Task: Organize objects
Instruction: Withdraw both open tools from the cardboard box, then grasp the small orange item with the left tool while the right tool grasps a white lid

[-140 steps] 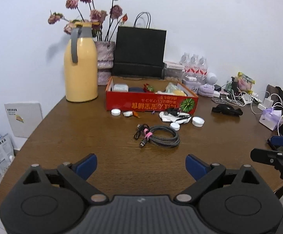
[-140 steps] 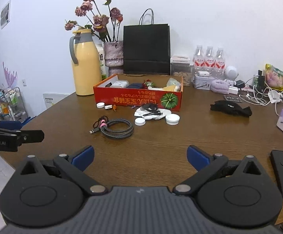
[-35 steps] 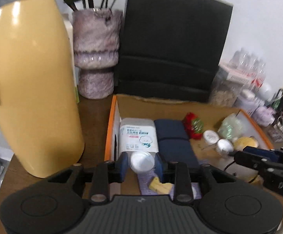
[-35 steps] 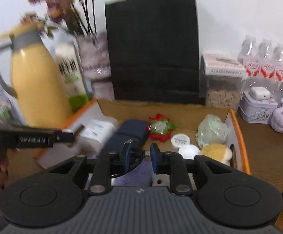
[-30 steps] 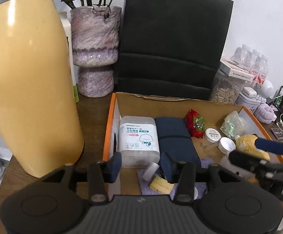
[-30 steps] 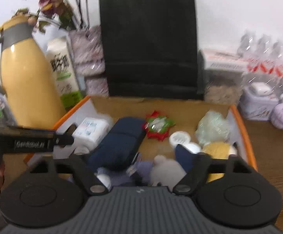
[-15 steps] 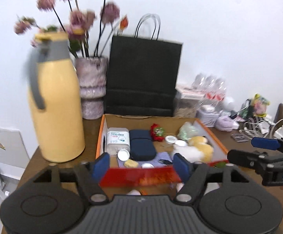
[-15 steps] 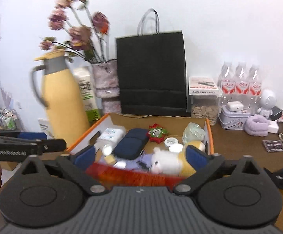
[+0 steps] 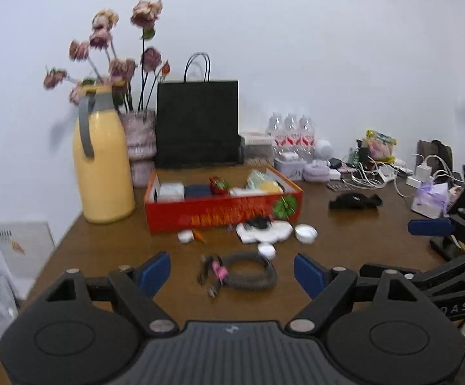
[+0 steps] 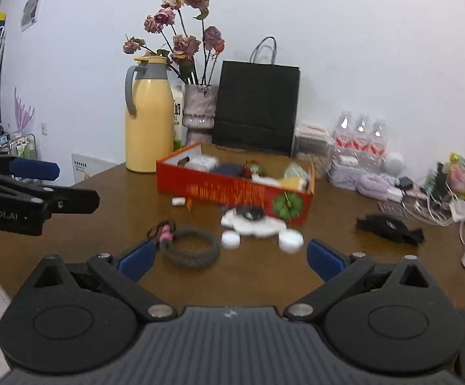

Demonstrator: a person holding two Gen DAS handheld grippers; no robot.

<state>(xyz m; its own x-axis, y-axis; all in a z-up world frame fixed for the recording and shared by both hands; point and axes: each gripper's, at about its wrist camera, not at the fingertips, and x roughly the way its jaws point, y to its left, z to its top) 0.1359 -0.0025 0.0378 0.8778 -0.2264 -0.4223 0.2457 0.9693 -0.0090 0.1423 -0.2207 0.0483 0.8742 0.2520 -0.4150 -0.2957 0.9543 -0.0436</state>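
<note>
The red cardboard box (image 9: pixel 223 215) (image 10: pixel 232 192) stands mid-table, filled with small items. In front of it lie a coiled grey cable (image 9: pixel 248 276) (image 10: pixel 190 252), a white cloth with a black item on it (image 9: pixel 263 231), and white caps (image 9: pixel 305 233) (image 10: pixel 231 240). My left gripper (image 9: pixel 231 272) hovers well back from the box. Its jaws are opening, with nothing between them. My right gripper (image 10: pixel 230 261) is wide open and empty, level with the cable. Each gripper's fingers (image 9: pixel 428 227) (image 10: pixel 35 168) show in the other's view.
A yellow jug (image 9: pixel 102 173), a vase of dried flowers (image 10: pixel 200 115) and a black paper bag (image 9: pixel 197 125) stand behind the box. Water bottles (image 10: pixel 360 141), chargers and cables (image 9: pixel 376 173) crowd the back right. A black pouch (image 10: pixel 389 226) lies right of the box.
Both grippers were shut over the box, the left on a white cap. They let go, spread wide and drew far back over the table.
</note>
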